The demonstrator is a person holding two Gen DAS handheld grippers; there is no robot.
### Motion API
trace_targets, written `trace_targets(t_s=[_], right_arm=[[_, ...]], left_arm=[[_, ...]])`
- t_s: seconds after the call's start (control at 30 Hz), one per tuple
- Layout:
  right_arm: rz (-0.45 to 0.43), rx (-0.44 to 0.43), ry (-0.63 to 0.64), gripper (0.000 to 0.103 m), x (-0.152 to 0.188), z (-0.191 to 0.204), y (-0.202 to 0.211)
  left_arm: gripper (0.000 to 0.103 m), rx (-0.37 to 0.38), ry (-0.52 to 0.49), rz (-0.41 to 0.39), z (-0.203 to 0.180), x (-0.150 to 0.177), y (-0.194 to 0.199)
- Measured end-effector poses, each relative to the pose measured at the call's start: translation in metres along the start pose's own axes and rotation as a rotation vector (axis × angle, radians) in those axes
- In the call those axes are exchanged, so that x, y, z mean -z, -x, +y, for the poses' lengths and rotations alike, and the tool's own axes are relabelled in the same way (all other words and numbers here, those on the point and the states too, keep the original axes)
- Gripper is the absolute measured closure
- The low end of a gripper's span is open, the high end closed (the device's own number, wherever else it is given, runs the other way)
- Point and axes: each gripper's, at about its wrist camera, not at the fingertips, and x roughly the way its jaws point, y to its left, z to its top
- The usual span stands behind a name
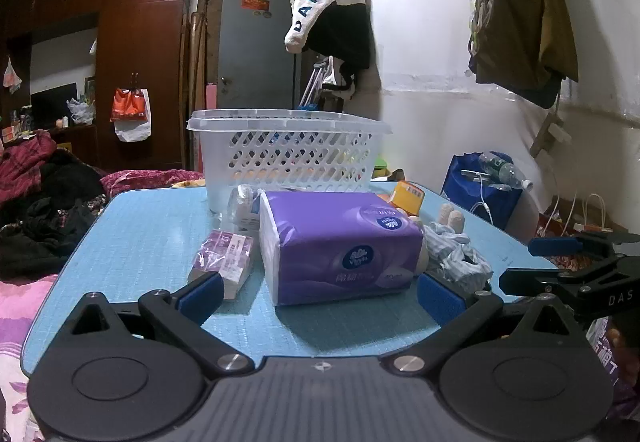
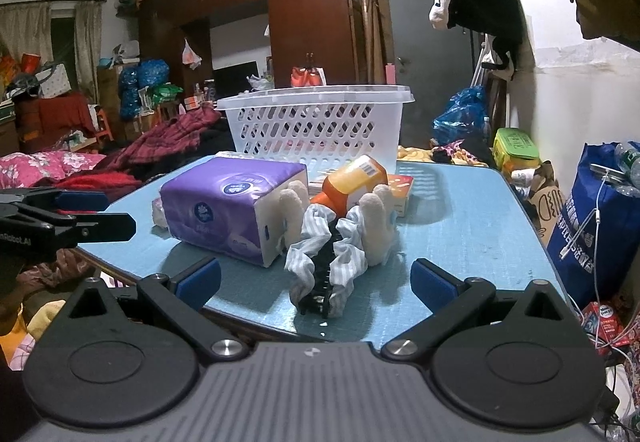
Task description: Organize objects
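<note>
A purple tissue pack (image 1: 340, 242) lies on the blue table (image 1: 140, 242) in front of a white perforated basket (image 1: 288, 154). My left gripper (image 1: 320, 296) is open, its blue pads to either side of the pack's near end, not touching it. A small pink packet (image 1: 226, 256) lies to its left. In the right wrist view my right gripper (image 2: 316, 280) is open just short of a striped cloth toy with a black hair clip (image 2: 324, 274). The tissue pack (image 2: 232, 206), an orange bottle (image 2: 352, 182) and the basket (image 2: 316, 118) lie beyond.
The right gripper shows at the right edge of the left wrist view (image 1: 580, 262); the left gripper shows at the left edge of the right wrist view (image 2: 60, 218). A blue bag (image 2: 592, 210) stands right of the table. Bedding and clothes (image 1: 48, 202) lie left.
</note>
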Motion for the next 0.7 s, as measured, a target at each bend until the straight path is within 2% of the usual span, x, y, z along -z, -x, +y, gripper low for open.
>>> trace_targets(t_s=[0.17,0.57,0.7], right_arm=[[0.001,-0.011,0.0,0.0,-0.0002,0.0001,0.0004],[-0.001,0.024,0.003,0.0,-0.0016,-0.0009,0.0011],[0.0,-0.018,-0.03,0.0,-0.002,-0.007,0.0013]], left_arm=[[0.0,0.002,-0.002,0.002,-0.0003,0.0001,-0.0008],[0.0,0.006,0.002,0.005,0.0024,0.001,-0.0012],[0.0,0.006,0.001,0.005,0.0026,0.0007,-0.0009]])
